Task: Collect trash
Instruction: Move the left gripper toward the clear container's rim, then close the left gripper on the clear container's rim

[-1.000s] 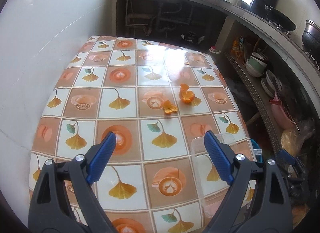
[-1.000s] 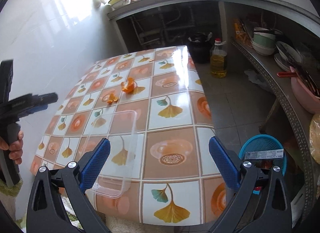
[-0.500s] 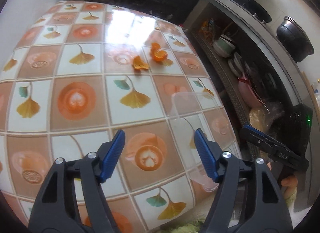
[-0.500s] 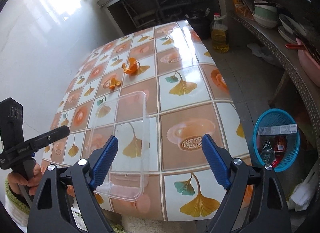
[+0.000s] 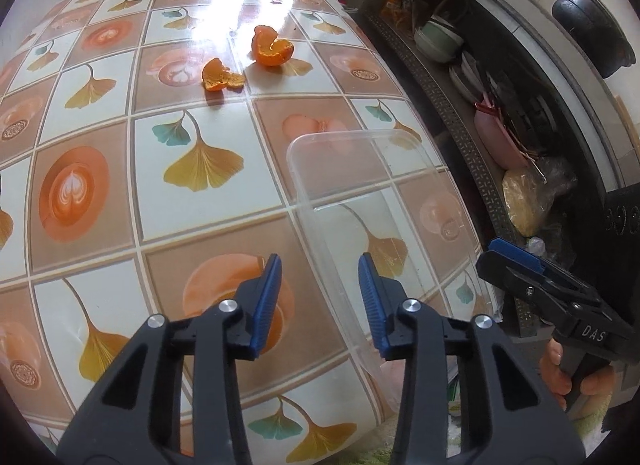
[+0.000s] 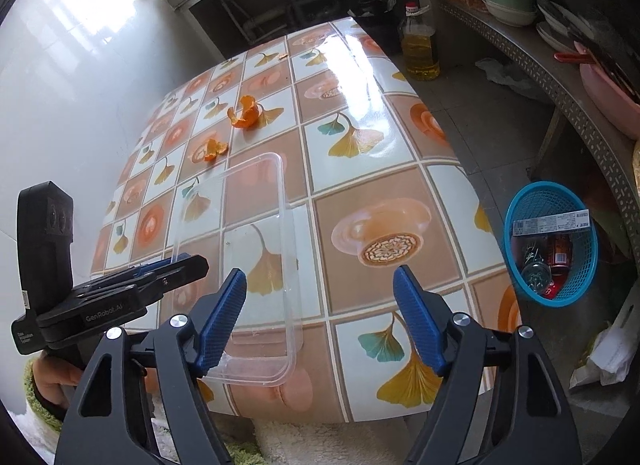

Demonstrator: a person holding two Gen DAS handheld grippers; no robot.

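orange peels (image 5: 244,63) lie far up the desk (image 5: 100,137), beyond the clear tray (image 6: 248,265); our left gripper (image 5: 319,303), fingers closing and empty, is nearer than our right gripper (image 6: 320,321), spread and empty.

A glossy, smooth tablecloth printed with ginkgo leaves (image 5: 200,169) mirrors window glare. The clear rectangular plastic container (image 6: 256,249) looks thin and shiny. The orange peels (image 5: 272,50) look matt and pitted.

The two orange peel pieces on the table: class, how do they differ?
The farther peel curls upward like an open cup; the nearer peel lies lower and flatter. The farther peel looks bigger; the nearer peel smaller and more ragged. Both are orange, lie apart on the tablecloth, and neither is touched by a tool.
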